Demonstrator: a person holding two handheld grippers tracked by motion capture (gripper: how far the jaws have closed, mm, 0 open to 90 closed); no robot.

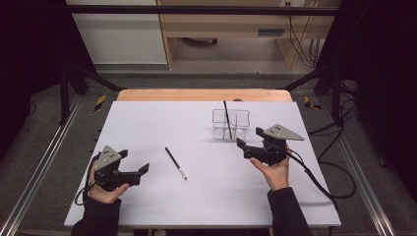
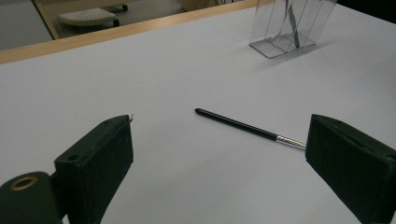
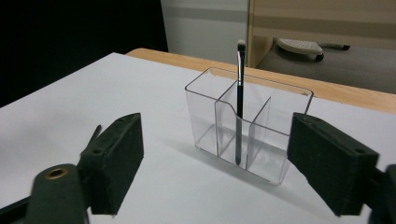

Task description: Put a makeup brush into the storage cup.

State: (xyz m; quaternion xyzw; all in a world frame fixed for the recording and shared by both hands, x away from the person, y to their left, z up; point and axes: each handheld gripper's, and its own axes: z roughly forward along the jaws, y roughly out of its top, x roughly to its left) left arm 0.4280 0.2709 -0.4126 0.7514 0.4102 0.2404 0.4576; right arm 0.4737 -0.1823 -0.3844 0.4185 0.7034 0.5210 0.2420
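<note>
White worktop (image 1: 147, 128) carries everything. Landmark: clear organiser (image 1: 230, 125), far-right part of worktop. R tool (image 1: 247, 138) just in front of organiser, jaws wide apart, nothing btwn them. L tool (image 1: 134, 162) well left of organiser, near front edge, jaws apart, empty. One brush (image 3: 239, 98) stands upright in organiser's middle compartment. 2nd brush (image 1: 176, 163) lies flat, front-left of organiser, btwn the tools.

A: The white tabletop (image 1: 147, 196) is brightly and evenly lit from above; everything around it falls into near black.

B: Shadows are soft. The clear organiser (image 3: 252, 140) throws a faint one toward the camera in the right gripper view. Nearest to the lens, the black jaws blur slightly.
</note>
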